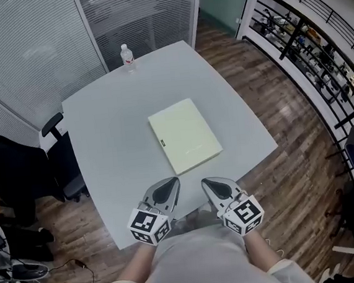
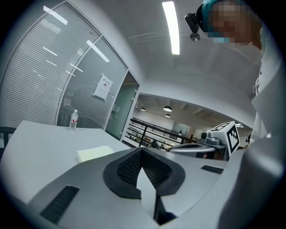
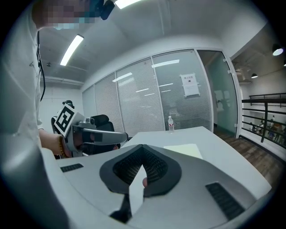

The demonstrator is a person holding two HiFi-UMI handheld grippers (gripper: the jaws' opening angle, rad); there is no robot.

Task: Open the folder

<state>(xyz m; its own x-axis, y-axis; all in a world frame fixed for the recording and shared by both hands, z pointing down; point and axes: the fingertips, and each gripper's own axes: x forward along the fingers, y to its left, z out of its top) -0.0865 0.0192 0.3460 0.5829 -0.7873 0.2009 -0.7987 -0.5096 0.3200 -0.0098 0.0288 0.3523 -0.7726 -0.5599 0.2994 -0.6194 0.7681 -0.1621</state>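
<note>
Looking down in the head view, you have a pale grey tabletop standing on a wood-plank floor. Blind-covered glass walls run behind it and a black railing runs off to the right. The folder, pale yellow and closed, lies flat near the middle of the tabletop. A water bottle stands upright at the far edge, and a black office chair sits at the left side. Your left claw and right claw are side by side over the near edge, apart from the folder and pointing toward it. In the left gripper view the left claw's jaws meet at the tips with nothing between them. Past them you see the folder on the tabletop, the bottle farther back, a paper notice on the glass and a long ceiling light. In the right gripper view the right claw is likewise closed and empty, with the folder ahead and the bottle beyond it, before the glass wall.
</note>
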